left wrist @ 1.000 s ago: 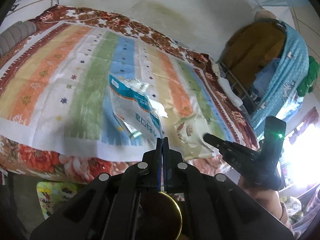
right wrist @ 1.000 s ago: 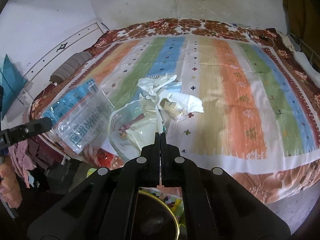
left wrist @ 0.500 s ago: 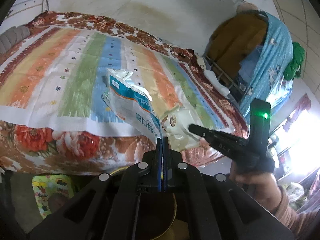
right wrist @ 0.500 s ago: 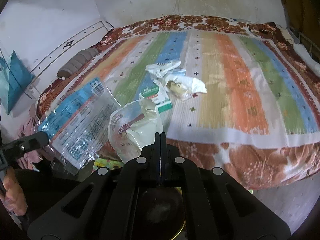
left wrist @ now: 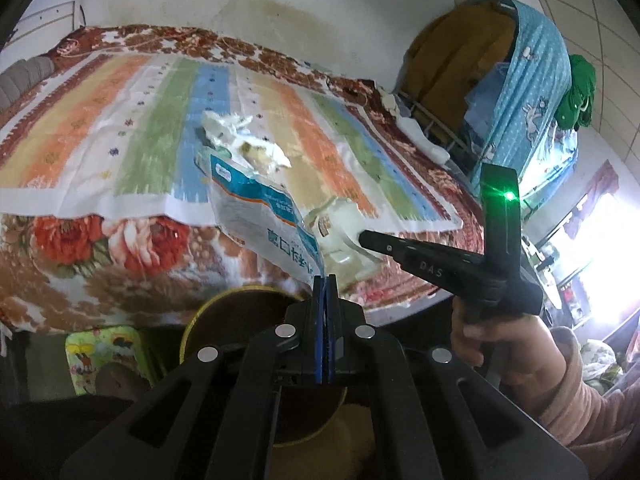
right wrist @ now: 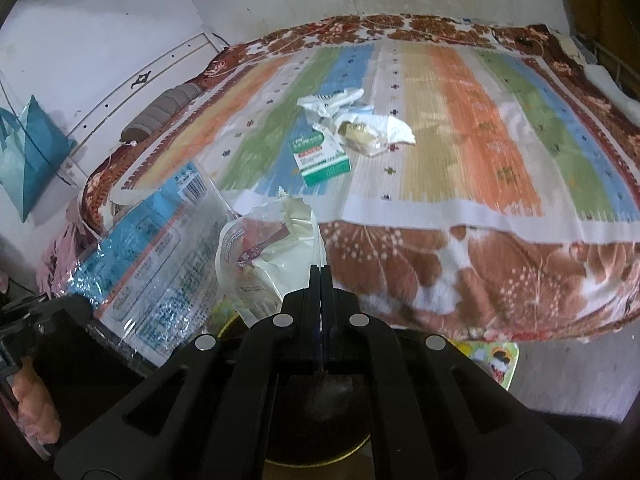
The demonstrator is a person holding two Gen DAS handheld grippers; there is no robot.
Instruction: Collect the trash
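Trash: two pieces are in hand, carried off the front edge of the bed (right wrist: 460, 264) and above a dark round bin with a yellow rim (left wrist: 224, 320) on the floor below. The left gripper (left wrist: 325, 280) has its fingers pressed fully together on a corner of the clear blue-printed plastic bag (left wrist: 256, 216); the right gripper (right wrist: 321, 270) likewise has its fingers pinched tight on the cream-white pouch (right wrist: 276, 256). To do this step well, each piece should probably be brought squarely over the bin mouth before the fingers part, since both wrappers are light, limp and wide and could drift onto the floor or catch on the rim. Remaining on the striped bedspread are a green-and-white box (right wrist: 320, 158) and, just beyond it, crumpled white wrappers (right wrist: 356, 120), yet to be gathered.
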